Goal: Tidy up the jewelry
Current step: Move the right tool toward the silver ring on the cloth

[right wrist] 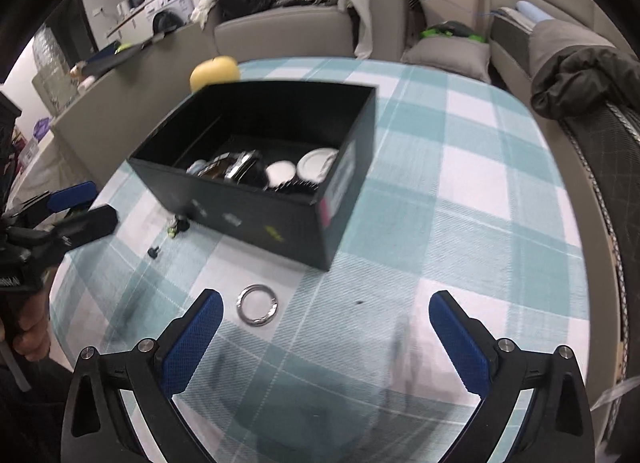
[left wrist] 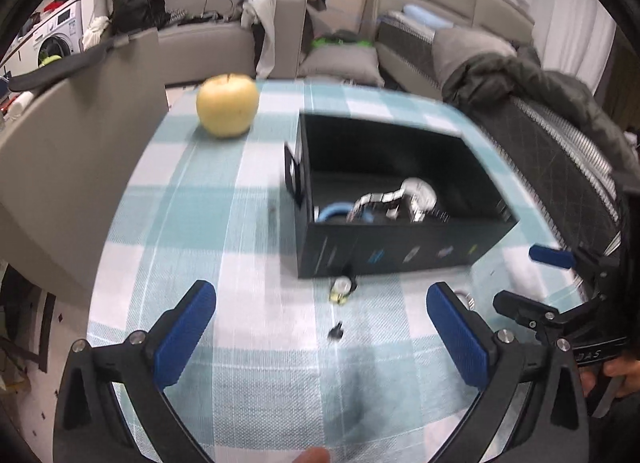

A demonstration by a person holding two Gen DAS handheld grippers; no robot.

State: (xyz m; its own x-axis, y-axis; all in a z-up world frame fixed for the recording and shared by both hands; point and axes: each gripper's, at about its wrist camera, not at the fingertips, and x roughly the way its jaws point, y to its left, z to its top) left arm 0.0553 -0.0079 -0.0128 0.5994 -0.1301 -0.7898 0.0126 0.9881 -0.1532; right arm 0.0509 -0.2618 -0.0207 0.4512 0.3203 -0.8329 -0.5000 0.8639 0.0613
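Observation:
An open black box (left wrist: 400, 247) (right wrist: 260, 199) stands on the checked tablecloth. Inside it lie a silver watch (left wrist: 412, 195) (right wrist: 236, 169), a blue bangle (left wrist: 334, 213) and two white round pieces (right wrist: 316, 163). A silver ring (right wrist: 257, 305) lies flat on the cloth, just beyond my right gripper's left fingertip. Two small dark trinkets (left wrist: 342, 289) (right wrist: 176, 225) rest in front of the box. My left gripper (left wrist: 320, 327) (right wrist: 102, 202) is open over the cloth before the trinkets, holding nothing. My right gripper (right wrist: 324, 327) (left wrist: 516, 277) is also open and holds nothing.
A yellow apple (left wrist: 227, 105) (right wrist: 215, 68) sits at the table's far left, behind the box. Grey sofas with clothes and bags (left wrist: 276, 7) surround the table. A dark jacket (right wrist: 580, 75) lies on a chair at the right edge. A hand (right wrist: 32, 327) holds the left gripper.

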